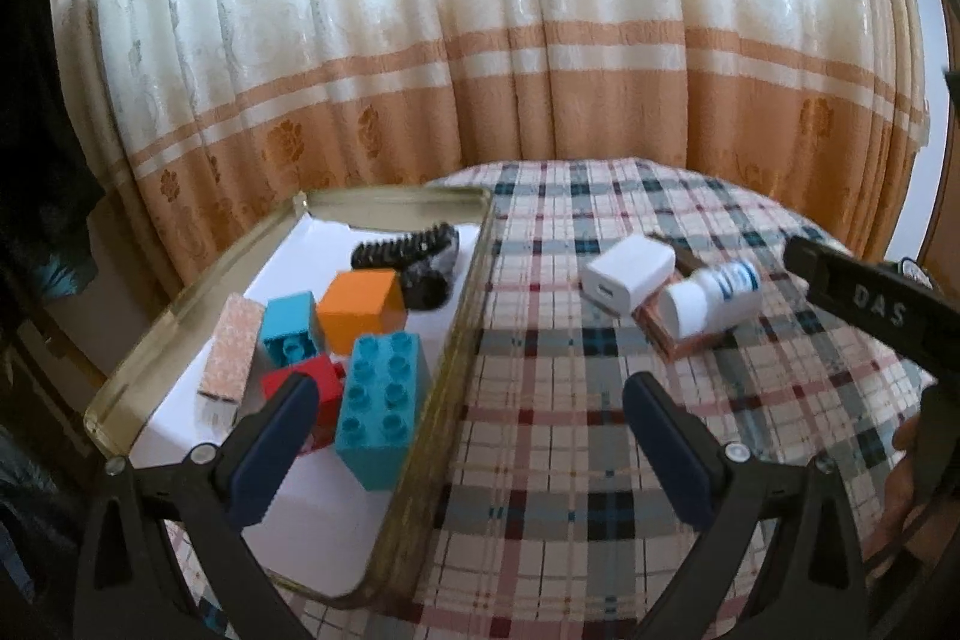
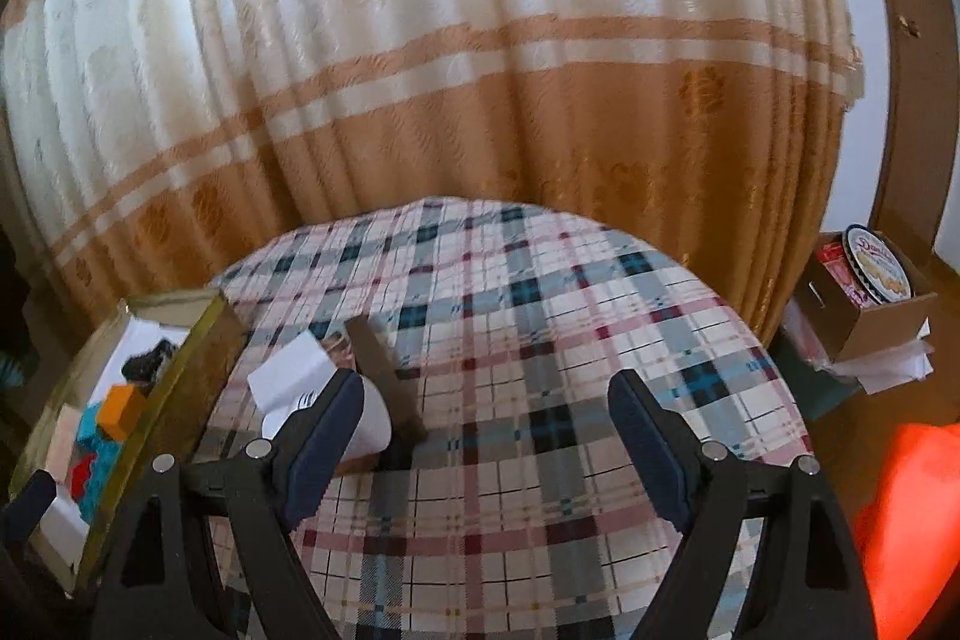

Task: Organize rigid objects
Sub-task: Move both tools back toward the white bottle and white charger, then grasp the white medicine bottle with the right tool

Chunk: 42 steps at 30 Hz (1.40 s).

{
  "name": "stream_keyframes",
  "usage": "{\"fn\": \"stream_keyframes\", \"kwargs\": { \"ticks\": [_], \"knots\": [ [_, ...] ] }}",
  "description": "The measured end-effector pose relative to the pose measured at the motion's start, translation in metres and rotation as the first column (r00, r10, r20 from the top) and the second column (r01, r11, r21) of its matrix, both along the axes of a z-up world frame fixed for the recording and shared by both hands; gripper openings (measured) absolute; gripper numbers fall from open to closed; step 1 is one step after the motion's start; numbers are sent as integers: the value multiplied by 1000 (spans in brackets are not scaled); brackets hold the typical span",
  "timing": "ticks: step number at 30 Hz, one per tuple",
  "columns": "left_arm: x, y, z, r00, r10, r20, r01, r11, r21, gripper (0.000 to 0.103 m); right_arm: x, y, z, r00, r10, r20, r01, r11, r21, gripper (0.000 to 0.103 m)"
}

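A shallow gold-rimmed tray (image 1: 462,316) on the plaid table holds a teal brick (image 1: 384,409), a red brick (image 1: 309,379), an orange block (image 1: 360,307), a small teal block (image 1: 288,325), a pink box (image 1: 231,358) and a black brush (image 1: 414,253). On the cloth lie a white charger (image 1: 630,271), a white bottle (image 1: 714,295) and a brown flat box (image 1: 690,340). My left gripper (image 1: 471,400) is open over the tray's right rim. My right gripper (image 2: 486,394) is open, just right of the bottle (image 2: 369,415) and charger (image 2: 294,370).
The round table carries a plaid cloth (image 2: 540,310), with a cream and orange curtain (image 1: 480,40) close behind. A cardboard box with a biscuit tin (image 2: 870,280) stands on the floor at right. An orange object (image 2: 912,520) lies at lower right.
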<state>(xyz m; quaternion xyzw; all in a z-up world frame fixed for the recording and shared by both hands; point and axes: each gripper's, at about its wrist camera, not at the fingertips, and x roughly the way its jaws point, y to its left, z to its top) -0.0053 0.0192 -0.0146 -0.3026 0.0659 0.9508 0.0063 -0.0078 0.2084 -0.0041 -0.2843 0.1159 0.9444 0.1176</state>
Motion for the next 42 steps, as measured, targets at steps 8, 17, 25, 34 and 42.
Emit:
{"fn": "stream_keyframes", "kwargs": {
  "ticks": [8,17,25,34,42],
  "knots": [
    [2,-8,2,999,33,-11,-33,999,27,103,-23,-29,-9,985,154,76,-150,987,-50,86],
    [-3,-16,-1,997,69,23,-70,996,59,103,-50,-60,-24,961,206,184,-216,976,36,84],
    [-3,-14,-2,998,53,28,-55,997,55,103,-48,-58,-22,959,230,165,-237,971,21,60],
    [-7,10,4,999,-50,2,50,999,10,102,-13,-6,-5,995,99,0,-99,992,-81,60],
    [-46,49,14,991,-132,3,132,990,-46,102,-1,36,-15,999,-38,0,37,976,-213,60]
  ]
}}
